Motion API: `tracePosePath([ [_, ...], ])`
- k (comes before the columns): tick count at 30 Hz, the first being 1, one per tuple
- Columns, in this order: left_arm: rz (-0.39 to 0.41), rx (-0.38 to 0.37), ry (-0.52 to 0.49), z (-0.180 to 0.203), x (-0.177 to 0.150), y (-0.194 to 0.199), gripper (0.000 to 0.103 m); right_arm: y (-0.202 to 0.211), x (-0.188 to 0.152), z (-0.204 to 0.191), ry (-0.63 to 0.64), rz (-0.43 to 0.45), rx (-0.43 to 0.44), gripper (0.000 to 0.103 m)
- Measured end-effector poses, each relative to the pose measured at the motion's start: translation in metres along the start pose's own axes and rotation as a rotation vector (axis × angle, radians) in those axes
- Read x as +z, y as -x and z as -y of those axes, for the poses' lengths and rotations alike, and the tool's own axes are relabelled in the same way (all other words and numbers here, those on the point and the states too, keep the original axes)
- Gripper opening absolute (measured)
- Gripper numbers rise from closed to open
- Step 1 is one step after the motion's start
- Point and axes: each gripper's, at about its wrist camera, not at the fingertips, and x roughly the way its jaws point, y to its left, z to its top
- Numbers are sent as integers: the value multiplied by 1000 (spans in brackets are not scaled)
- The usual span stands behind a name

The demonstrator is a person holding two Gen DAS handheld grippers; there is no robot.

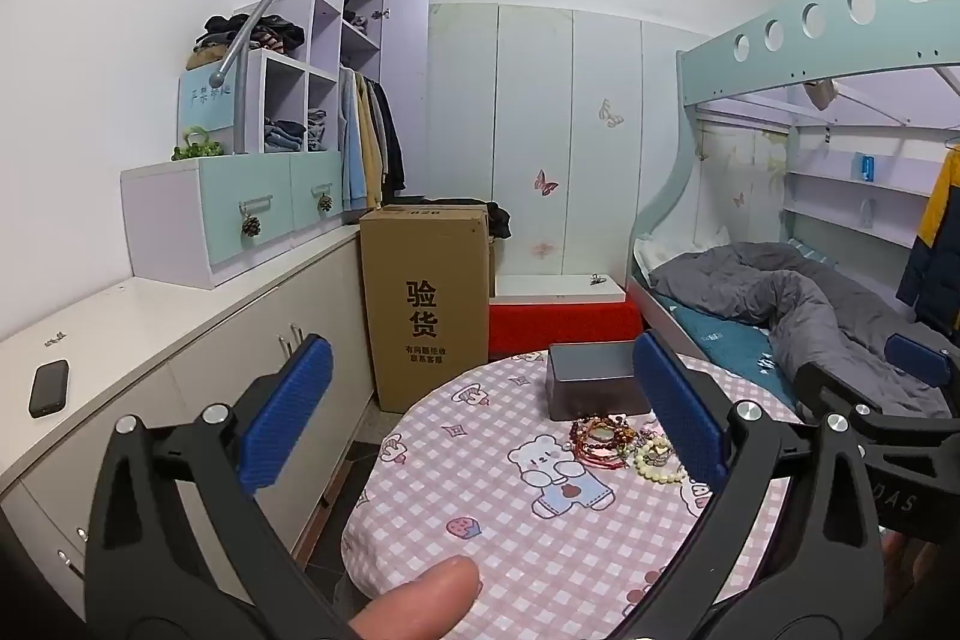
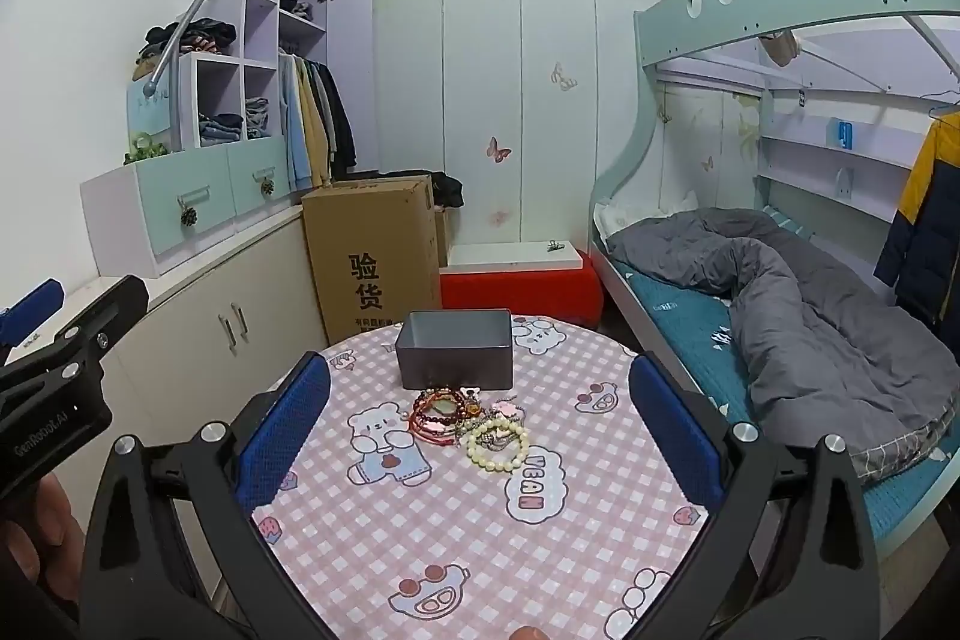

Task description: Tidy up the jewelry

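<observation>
A pile of bracelets lies on the round table with a pink checked cloth: dark red bead bracelets and a cream bead bracelet. The pile also shows in the left wrist view. An open grey box stands just behind it, also in the left wrist view. My right gripper is open and empty, held above the table's near side, facing the pile. My left gripper is open and empty, left of the pile.
A tall cardboard box stands behind the table at the left. White cabinets with a phone run along the left wall. A bunk bed with a grey duvet is on the right. A red bench is behind.
</observation>
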Motion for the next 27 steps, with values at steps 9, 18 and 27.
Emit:
tracePosePath([
  [9, 5, -11, -4, 3, 5, 2, 98, 0, 1, 1, 1, 15, 3, 96],
  [18, 5, -17, -2, 6, 8, 1, 98, 1, 4, 0, 9, 34, 7, 96],
  [27, -2, -21, 0, 7, 3, 0, 98, 1, 5, -2, 16, 39, 7, 96],
])
